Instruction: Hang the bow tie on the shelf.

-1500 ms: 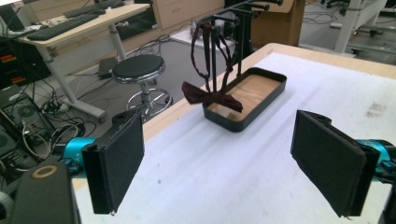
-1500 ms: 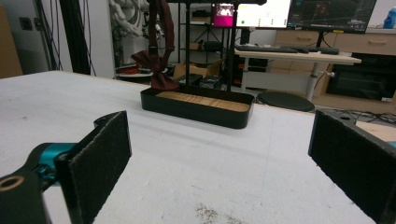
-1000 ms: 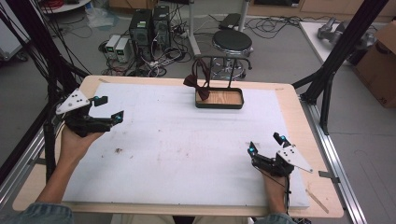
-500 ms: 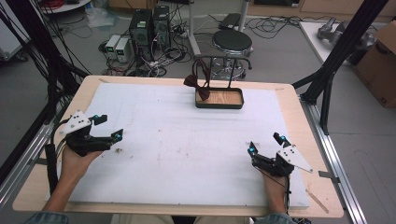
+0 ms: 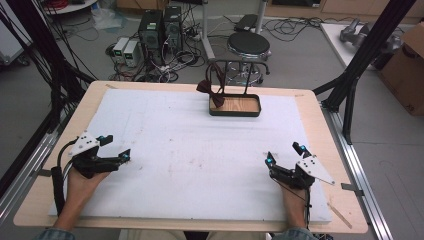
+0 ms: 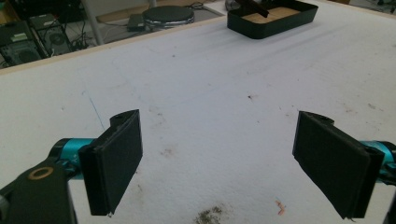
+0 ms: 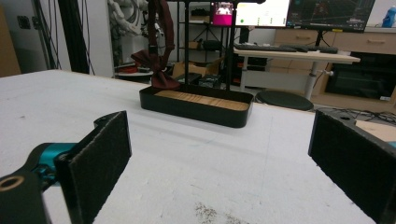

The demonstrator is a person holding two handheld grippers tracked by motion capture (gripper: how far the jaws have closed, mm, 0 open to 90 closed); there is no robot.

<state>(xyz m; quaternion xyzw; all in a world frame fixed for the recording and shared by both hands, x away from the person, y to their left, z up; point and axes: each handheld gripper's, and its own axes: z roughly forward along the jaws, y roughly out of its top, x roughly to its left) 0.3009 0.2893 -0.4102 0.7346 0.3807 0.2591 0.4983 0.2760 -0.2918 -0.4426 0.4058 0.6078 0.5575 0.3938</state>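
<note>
A black tray [image 5: 235, 113] with a wooden floor [image 7: 201, 100] stands at the far middle of the white mat [image 5: 200, 150]. A black rack rises from it, and a dark red bow tie [image 5: 210, 90] hangs on the rack's left side, seen also as the bow tie [image 7: 156, 60] in the right gripper view. My left gripper [image 5: 115, 149] rests low at the mat's near left, open, with nothing between its pads [image 6: 116, 158]. My right gripper [image 5: 285, 154] sits at the near right, open and empty, its pads [image 7: 100, 163] facing the tray [image 7: 196, 108].
The mat carries a few dirt specks [image 6: 208, 214]. A wooden table edge [image 5: 320, 125] borders it. Behind the table stand a black stool [image 5: 248, 47], computer boxes [image 5: 157, 30] and cables on the floor. Black frame posts [image 5: 360, 65] flank the table.
My left gripper has moved toward the near edge of the mat and come down lower. The right gripper has stayed in place. Both remain open.
</note>
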